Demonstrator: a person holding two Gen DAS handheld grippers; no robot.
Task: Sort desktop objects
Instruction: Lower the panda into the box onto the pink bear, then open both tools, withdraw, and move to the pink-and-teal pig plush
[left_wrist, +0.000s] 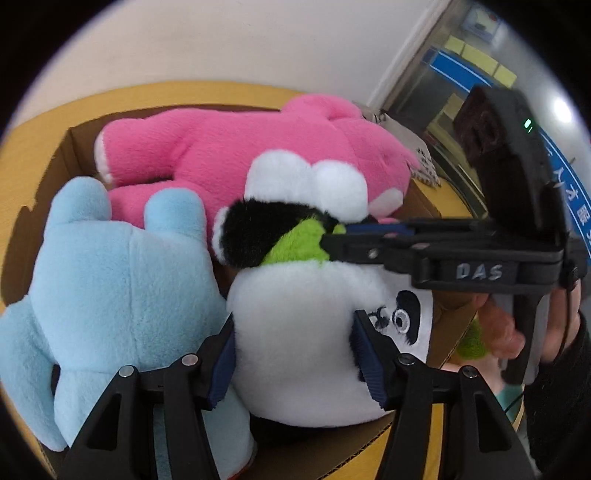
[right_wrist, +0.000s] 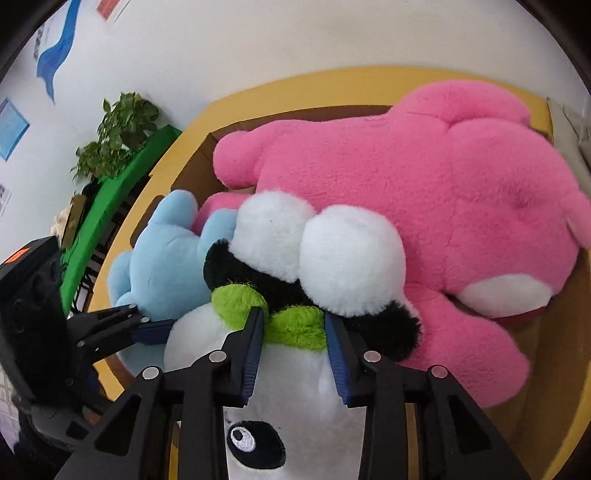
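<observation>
A panda plush (left_wrist: 295, 339) with a white head, black arms and a green scarf (right_wrist: 295, 325) lies head-down in a cardboard box (left_wrist: 70, 147), on top of a pink plush (left_wrist: 229, 147) and beside a light blue plush (left_wrist: 110, 280). My left gripper (left_wrist: 293, 354) straddles the panda's head, its pads pressing the fur on both sides. My right gripper (right_wrist: 293, 332) closes around the green scarf at the panda's neck; in the left wrist view it (left_wrist: 332, 236) comes in from the right. The pink plush (right_wrist: 424, 192) and blue plush (right_wrist: 166, 254) also show in the right wrist view.
The box sits on a yellow table (left_wrist: 33, 170) against a white wall. A patterned cloth (left_wrist: 424, 158) lies behind the box at the right. A potted plant (right_wrist: 118, 129) and a green ledge (right_wrist: 122, 199) stand off to the left.
</observation>
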